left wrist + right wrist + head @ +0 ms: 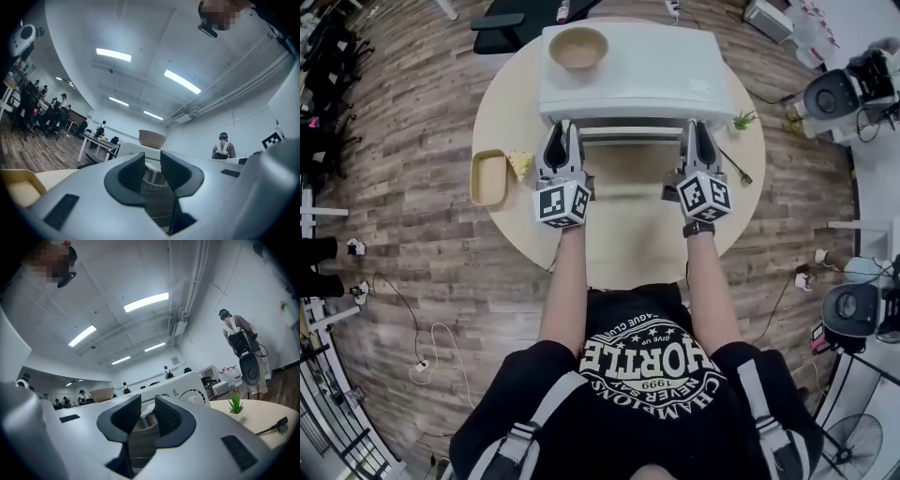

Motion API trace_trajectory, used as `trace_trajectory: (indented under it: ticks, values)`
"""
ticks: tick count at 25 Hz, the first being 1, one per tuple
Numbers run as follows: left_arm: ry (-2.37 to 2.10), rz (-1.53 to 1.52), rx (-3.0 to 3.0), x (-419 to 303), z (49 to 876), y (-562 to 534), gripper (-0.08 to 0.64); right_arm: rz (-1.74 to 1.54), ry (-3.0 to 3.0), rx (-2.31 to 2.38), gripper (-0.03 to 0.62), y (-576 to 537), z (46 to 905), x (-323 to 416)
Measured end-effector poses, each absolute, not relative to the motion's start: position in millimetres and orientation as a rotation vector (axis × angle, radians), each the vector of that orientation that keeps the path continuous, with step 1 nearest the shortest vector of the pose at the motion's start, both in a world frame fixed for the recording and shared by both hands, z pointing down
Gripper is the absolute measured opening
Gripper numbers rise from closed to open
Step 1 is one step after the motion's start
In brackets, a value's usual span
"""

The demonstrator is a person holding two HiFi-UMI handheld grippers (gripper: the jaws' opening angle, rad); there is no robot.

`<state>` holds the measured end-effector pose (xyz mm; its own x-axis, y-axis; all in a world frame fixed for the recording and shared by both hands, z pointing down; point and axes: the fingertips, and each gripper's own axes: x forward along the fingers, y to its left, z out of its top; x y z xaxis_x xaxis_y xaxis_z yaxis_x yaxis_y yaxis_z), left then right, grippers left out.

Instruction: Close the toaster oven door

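Head view: high over the person, facing steeply down, taking in the whole round table, the toaster oven and both grippers. Left gripper view: low, close behind the left gripper, tipped slightly up at the oven front; ceiling fills the upper frame. Right gripper view: same low seat on the right gripper, roughly level. All three share the bowl on the oven top. Head and right share the small plant; head and left, the yellow tray.

1. An open office-lab: desks with seated people fill the far side.
2. Strip lights and bare pipes cross the ceiling.
3. Cables trail over the wood floor; a standing person wears a harness.
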<state>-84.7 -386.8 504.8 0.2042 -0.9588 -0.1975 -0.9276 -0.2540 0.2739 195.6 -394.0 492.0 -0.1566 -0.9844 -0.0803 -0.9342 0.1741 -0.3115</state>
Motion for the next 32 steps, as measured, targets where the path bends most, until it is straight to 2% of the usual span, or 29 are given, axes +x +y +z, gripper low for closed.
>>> trace_trajectory:
  ticks: [9, 20, 32]
  values:
    - [-1.738, -0.299, 2.428, -81.8, 494.5, -376.8, 0.115, -0.394, 2.336, -1.946, 0.100, -387.5, 490.6, 191.9]
    - [-1.736, -0.136, 2.487, -86.5, 477.1, -277.5, 0.078, -0.346, 2.440, -1.986, 0.097, -288.8, 476.5, 165.1]
    - [-1.719, -0.088, 2.555, -100.0, 456.8, -203.1, 0.033, -0.286, 2.445, -2.038, 0.053, -210.3, 460.1, 157.4]
